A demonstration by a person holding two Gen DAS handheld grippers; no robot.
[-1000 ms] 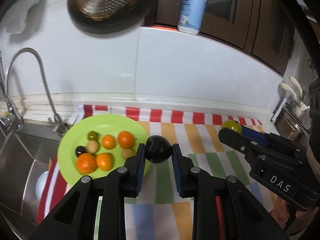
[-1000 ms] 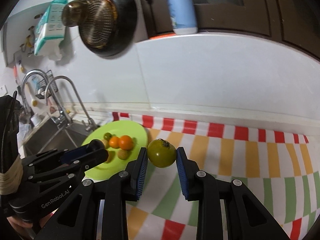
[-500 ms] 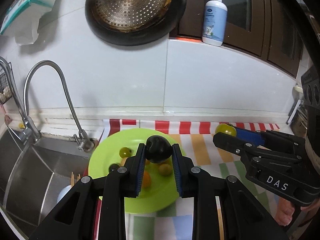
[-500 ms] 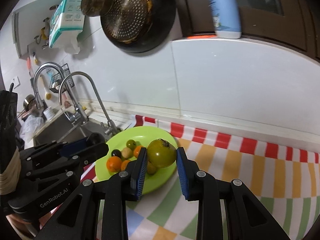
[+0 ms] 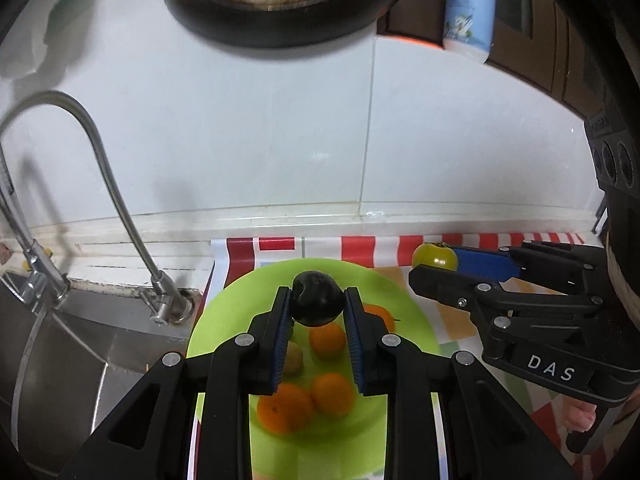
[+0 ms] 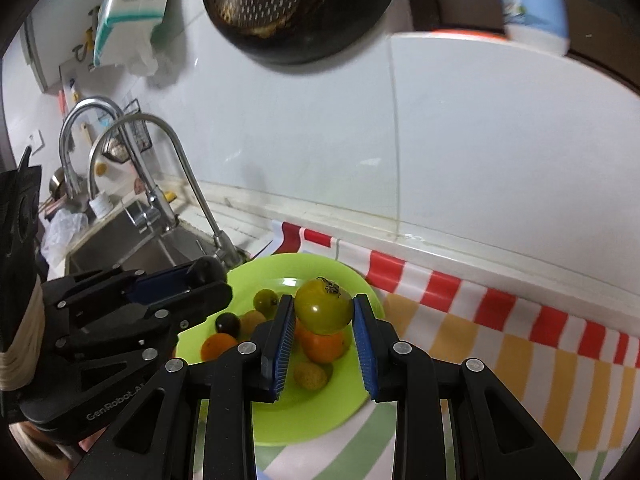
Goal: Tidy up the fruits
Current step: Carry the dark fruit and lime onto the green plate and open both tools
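My left gripper (image 5: 318,306) is shut on a dark round fruit (image 5: 317,298), held above the lime-green plate (image 5: 216,320). On that plate lie several orange fruits (image 5: 285,407) and a pale yellowish one (image 5: 294,357). My right gripper (image 6: 324,312) is shut on a green tomato (image 6: 323,307), also over the green plate (image 6: 280,424), which holds orange fruits (image 6: 322,345), a small green one (image 6: 265,299) and a small dark one (image 6: 227,323). Each gripper shows in the other's view: the right gripper (image 5: 434,262) with its tomato (image 5: 434,255), and the left gripper (image 6: 208,276).
The plate rests on a striped cloth (image 6: 500,344) beside a steel sink (image 5: 80,344) with a curved tap (image 5: 104,168). A dark strainer pan (image 5: 280,0) hangs on the white wall, and a pump bottle (image 5: 470,8) stands on a ledge above.
Both grippers have moved left and a little lower, from over the striped cloth to above the green plate, each keeping its fruit. The plate now fills the space under both pairs of fingers.
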